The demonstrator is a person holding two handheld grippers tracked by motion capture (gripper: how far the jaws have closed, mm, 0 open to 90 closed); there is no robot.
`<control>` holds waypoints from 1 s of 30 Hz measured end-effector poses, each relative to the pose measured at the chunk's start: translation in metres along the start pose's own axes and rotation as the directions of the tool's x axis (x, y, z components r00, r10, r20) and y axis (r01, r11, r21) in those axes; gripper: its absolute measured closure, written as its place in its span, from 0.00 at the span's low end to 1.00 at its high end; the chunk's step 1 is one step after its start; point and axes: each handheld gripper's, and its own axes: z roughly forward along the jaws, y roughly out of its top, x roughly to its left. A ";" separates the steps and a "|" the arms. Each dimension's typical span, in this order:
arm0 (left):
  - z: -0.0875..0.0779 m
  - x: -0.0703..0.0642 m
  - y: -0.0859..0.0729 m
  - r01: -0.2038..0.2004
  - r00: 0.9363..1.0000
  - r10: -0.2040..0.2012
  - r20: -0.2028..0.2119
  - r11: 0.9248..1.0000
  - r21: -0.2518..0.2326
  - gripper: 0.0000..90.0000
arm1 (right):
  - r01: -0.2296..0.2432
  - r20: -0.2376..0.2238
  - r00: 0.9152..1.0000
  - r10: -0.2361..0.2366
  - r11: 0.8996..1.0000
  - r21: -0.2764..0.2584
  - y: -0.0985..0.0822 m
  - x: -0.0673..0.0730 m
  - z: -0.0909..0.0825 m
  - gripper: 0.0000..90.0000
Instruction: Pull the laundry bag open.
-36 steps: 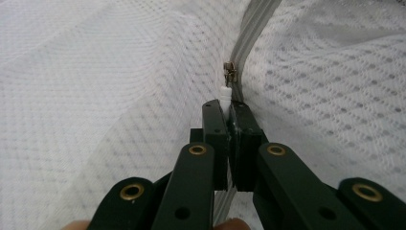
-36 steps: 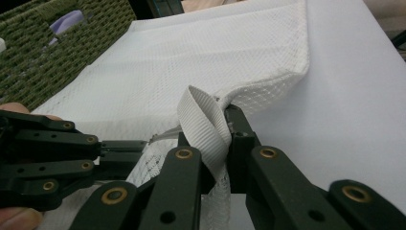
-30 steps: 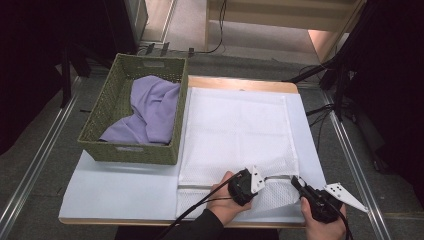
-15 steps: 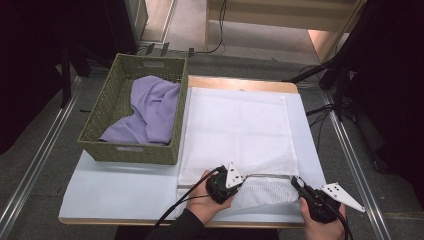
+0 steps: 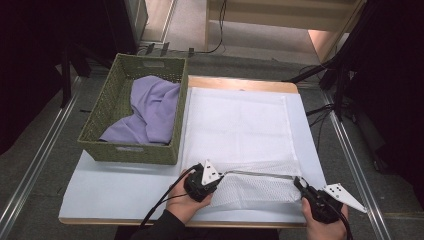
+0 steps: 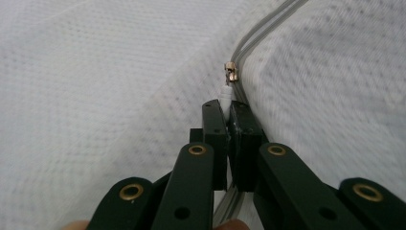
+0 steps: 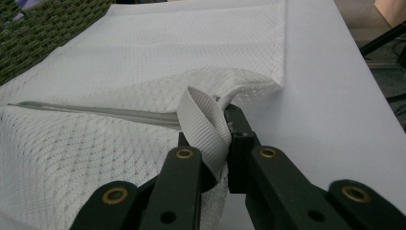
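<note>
From the high view we hold the mesh laundry bag [image 5: 240, 130] flat on the table, in the left gripper view our left gripper [image 6: 229, 112] pinches the zipper pull [image 6: 231, 73], in the right gripper view our right gripper [image 7: 225, 129] clamps the webbing loop [image 7: 203, 120], and this soft, limp fabric handles best by those firmer tabs

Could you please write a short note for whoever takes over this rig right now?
Left gripper: shut on the zip pull of the mesh bag.
Right gripper: shut on the bag's loop at the zip's right end.
Bag lies flat on the table, its near edge lifted; purple cloth in the basket.
Done: pull near the zip's left end.
Left: cannot tell which way the zip runs.
</note>
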 end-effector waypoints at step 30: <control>-0.062 0.052 -0.062 0.112 0.988 -0.109 -0.108 0.993 0.024 0.97 | -0.020 0.018 1.000 0.020 1.000 0.010 -0.005 -0.012 -0.002 0.96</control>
